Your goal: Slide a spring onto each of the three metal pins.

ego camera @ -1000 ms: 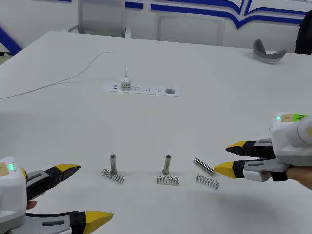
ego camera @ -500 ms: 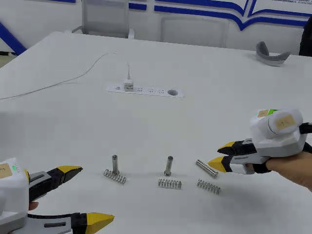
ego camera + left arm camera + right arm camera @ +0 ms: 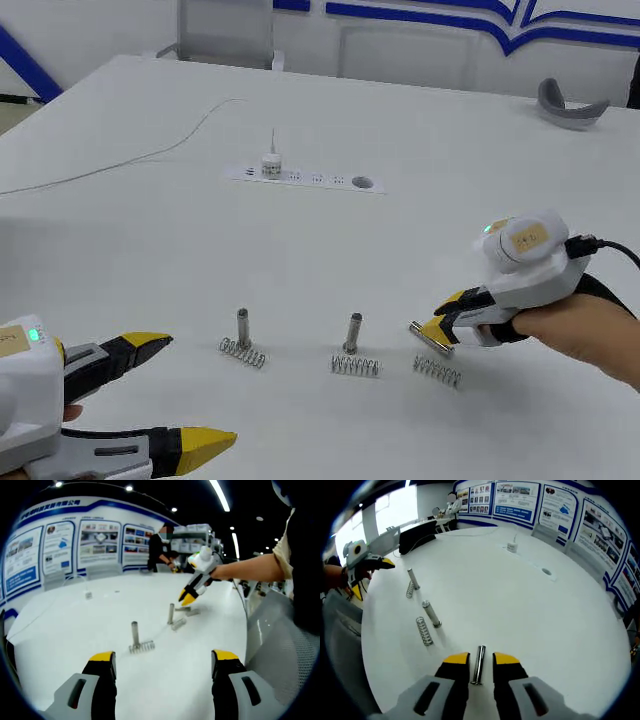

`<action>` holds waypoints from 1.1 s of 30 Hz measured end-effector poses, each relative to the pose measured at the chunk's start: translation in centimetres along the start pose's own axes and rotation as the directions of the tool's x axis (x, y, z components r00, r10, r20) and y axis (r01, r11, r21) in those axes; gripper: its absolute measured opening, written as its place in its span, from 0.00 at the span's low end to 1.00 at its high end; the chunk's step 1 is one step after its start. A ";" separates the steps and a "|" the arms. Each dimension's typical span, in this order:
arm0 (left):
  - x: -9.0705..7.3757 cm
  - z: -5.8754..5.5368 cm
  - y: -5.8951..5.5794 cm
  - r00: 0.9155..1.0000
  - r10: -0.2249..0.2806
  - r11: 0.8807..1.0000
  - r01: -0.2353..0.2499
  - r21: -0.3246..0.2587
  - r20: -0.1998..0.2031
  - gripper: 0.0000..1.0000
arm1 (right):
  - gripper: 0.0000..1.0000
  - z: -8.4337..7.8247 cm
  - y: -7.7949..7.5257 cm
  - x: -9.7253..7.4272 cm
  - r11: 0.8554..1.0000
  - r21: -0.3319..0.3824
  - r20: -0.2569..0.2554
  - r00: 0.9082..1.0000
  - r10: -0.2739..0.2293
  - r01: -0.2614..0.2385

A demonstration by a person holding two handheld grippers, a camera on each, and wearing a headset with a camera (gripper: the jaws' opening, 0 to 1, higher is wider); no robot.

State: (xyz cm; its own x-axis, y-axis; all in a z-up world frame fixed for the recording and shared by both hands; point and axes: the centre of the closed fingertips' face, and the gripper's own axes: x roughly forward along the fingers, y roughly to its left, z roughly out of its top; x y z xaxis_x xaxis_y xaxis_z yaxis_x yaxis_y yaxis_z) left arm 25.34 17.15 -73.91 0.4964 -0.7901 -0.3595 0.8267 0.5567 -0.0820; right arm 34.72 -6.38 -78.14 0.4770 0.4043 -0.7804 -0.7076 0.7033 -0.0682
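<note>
**Operator:** What has changed in the last second?

**Inspector:** Your right tongs [image 3: 442, 314] have come in from the right and narrowed. They now straddle the fallen pin [image 3: 479, 662] at the right end of the row. The tips sit slightly apart on either side of it, not yet clamped.

**Operator:** And the rest?

**Inspector:** Unmoved. Your left tongs [image 3: 190, 390] hang wide apart at the near left. The left pin [image 3: 243, 325] and middle pin [image 3: 353, 330] stand upright on the bench [image 3: 300, 230]. The springs [image 3: 356, 366] lie just near of the pins, none threaded. In my judgement you are about to grip the fallen pin, and all three springs remain to do.
</note>
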 end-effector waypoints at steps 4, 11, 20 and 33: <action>0.1 0.0 0.0 1.000 -0.001 1.000 0.001 0.001 -0.002 0.79 | 0.17 0.1 0.1 0.7 1.000 0.003 -0.021 1.000 0.004 -0.004; 0.1 -0.2 0.0 1.000 0.000 1.000 0.000 -0.003 -0.003 0.79 | 0.15 -0.1 0.1 1.6 1.000 0.008 -0.057 0.998 0.010 -0.010; 0.1 -0.4 0.1 1.000 0.005 1.000 -0.005 -0.010 -0.005 0.78 | 0.14 -0.5 0.0 2.1 1.000 0.014 -0.092 0.995 0.025 -0.024; 0.0 -0.4 0.3 1.000 0.012 1.000 -0.012 -0.015 -0.002 0.78 | 0.11 -0.7 0.1 2.6 0.999 0.006 -0.144 0.988 0.047 -0.046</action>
State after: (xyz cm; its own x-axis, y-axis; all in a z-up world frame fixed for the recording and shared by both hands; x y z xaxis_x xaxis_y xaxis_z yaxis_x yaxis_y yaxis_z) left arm 25.45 17.47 -74.34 0.5054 -0.7830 -0.3626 0.8167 0.5697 -0.0919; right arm 35.51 -5.67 -80.67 0.3633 0.3482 -0.8641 -0.7257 0.6874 -0.0281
